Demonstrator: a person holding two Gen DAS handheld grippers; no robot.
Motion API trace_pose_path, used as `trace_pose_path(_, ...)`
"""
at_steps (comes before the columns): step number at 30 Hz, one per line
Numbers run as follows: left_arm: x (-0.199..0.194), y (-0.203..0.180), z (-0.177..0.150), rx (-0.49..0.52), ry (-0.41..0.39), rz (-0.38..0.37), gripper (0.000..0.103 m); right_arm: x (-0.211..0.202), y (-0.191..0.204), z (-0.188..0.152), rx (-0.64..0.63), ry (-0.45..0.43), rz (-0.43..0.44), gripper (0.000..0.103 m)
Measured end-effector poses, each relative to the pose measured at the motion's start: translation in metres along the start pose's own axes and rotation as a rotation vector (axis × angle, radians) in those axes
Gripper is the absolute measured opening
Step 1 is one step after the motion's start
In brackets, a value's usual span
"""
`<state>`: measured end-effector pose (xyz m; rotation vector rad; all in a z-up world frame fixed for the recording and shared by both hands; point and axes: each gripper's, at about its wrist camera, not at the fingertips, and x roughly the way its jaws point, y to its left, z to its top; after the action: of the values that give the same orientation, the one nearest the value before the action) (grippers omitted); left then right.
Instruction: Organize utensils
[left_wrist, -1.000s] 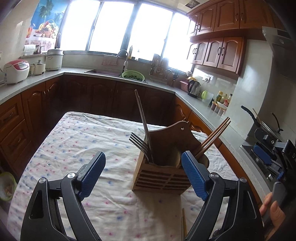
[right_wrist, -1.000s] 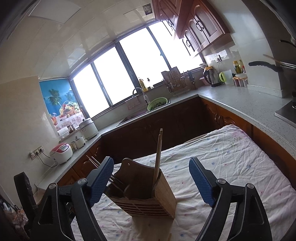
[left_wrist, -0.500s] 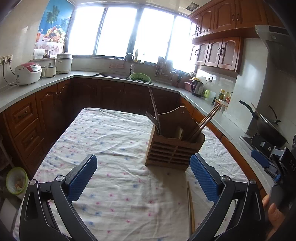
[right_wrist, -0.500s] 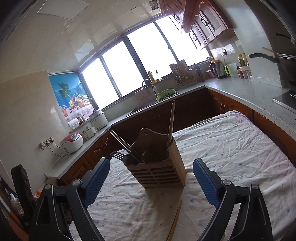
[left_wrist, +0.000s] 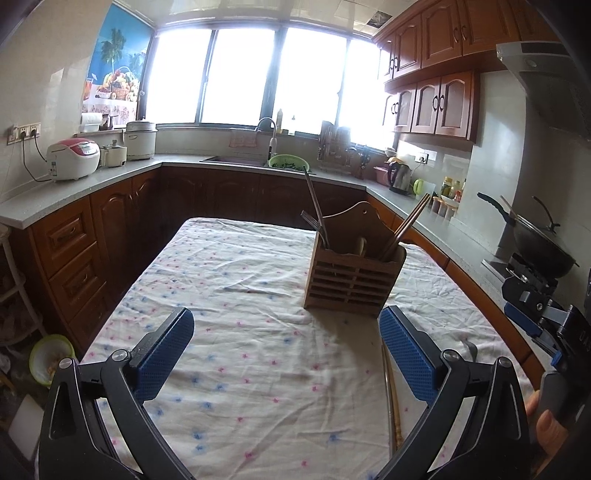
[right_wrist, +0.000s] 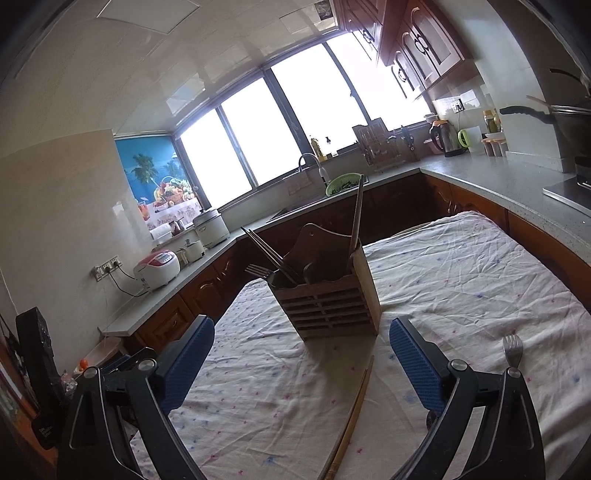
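In the left wrist view, the left gripper (left_wrist: 286, 360) is seen spread wide with nothing between its blue pads, hanging above the flowered tablecloth (left_wrist: 236, 280). The wooden holder (left_wrist: 352, 282) stands ahead and slightly right of the jaws, well apart from them, already stocked with forks and chopsticks. Loose chopsticks (left_wrist: 392, 398) lie on the cloth just inside the right-hand pad, their long axis running nearly straight away from the camera, so a grasp across them would seem to need only a small shift right and down. No legible writing or brand is found here. In the right wrist view, the right gripper (right_wrist: 301, 363) is likewise wide, its jaws having just been opening with nothing held. The same chopsticks (right_wrist: 356, 408) lie between its pads, slanting toward the holder (right_wrist: 328, 306), and a fork (right_wrist: 512, 349) rests beyond the right-hand pad. The right gripper is judged the nearer to both. No lettering can be read.
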<state>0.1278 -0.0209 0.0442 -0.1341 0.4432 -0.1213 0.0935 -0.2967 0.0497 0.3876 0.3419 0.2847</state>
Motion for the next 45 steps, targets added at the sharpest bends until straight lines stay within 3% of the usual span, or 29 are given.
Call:
trace_pose_path(12, -0.028, 0.01, -0.015, -0.021, -0.012, 0.018, 0.103, -0.035, 0.014, -0.013, -0.095, -0.054, -0.026, 0.099)
trace_pose_path(20, -0.064, -0.002, -0.017, 0.059, -0.098, 0.085, 0.103, -0.076, 0.051, -0.005, -0.284, -0.163, -0.059, 0.103)
trace_pose_path(25, -0.076, -0.005, -0.036, 0.084, -0.149, 0.081, 0.103, -0.086, 0.06, -0.032, -0.39, -0.184, -0.079, 0.103)
trace_pose_path(33, -0.075, -0.008, -0.059, 0.088, -0.164, 0.108, 0.103, -0.086, 0.034, -0.066, -0.308, -0.209, -0.132, 0.103)
trace_pose_path(45, -0.057, -0.014, -0.089, 0.117, -0.09, 0.14, 0.103, -0.073, 0.01, -0.093, -0.249, -0.116, -0.184, 0.103)
